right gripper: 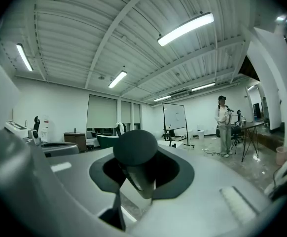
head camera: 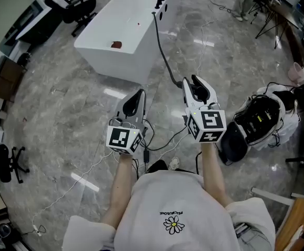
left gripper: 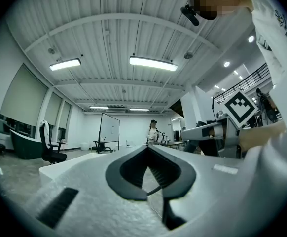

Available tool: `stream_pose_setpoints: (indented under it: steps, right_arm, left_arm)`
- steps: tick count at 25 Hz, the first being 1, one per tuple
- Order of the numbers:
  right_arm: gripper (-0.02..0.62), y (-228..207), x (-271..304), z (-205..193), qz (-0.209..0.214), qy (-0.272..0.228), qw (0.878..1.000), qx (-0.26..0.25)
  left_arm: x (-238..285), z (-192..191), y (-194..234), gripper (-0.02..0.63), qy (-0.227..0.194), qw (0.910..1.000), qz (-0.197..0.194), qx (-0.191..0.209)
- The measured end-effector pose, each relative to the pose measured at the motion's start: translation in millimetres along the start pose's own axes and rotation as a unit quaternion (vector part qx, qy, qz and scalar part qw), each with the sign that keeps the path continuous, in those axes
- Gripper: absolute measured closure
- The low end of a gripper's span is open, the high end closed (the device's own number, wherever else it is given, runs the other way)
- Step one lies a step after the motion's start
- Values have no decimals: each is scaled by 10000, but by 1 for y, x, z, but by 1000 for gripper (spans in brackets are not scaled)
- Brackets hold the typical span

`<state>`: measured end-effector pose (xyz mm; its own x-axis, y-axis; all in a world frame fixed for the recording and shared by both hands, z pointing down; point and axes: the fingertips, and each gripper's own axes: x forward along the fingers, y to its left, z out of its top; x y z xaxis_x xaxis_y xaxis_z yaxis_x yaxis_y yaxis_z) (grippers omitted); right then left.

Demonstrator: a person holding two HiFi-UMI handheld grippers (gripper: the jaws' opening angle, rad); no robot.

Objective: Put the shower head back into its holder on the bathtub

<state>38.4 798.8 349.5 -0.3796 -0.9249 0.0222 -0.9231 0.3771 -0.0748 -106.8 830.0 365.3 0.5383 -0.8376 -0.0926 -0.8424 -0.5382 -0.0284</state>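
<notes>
Head view: right gripper [head camera: 192, 80] grips half-hidden shower head [right gripper: 135, 153]; left gripper [head camera: 140, 92] closed, empty.

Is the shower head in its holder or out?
Out: the right gripper holds the shower head, away from the bathtub.

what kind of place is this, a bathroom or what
Probably an open office or lab, not a bathroom: the white bathtub stands alone on a wide stone-look floor, with office chairs and a rolling whiteboard around.
</notes>
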Motion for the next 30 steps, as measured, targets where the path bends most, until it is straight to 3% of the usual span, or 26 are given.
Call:
stream_pose_setpoints:
  steps: [6, 10, 17, 21, 24, 30]
  right_arm:
    - [483, -30, 12, -7, -105, 22, 9999, 132]
    - [485, -49, 32, -19, -78, 129, 9997, 191]
    - [486, -113, 133, -43, 138, 314, 9994, 80]
    - [486, -154, 222, -35, 290, 470, 9985, -50]
    - [486, -180, 272, -24, 379, 565, 9976, -106]
    - [486, -233, 368, -7, 419, 487, 9979, -120]
  left_arm:
    - [6, -31, -1, 607, 324, 9993, 143, -133]
    - [36, -56, 6, 607, 527, 9982, 130, -266]
    - [151, -130, 34, 607, 790, 9956, 89, -498]
    - [236, -165, 78, 607, 898, 9928, 534, -590]
    - [295, -165, 100, 607, 817, 9920, 665, -697]
    - [401, -144, 134, 607, 569, 9959, 456, -537]
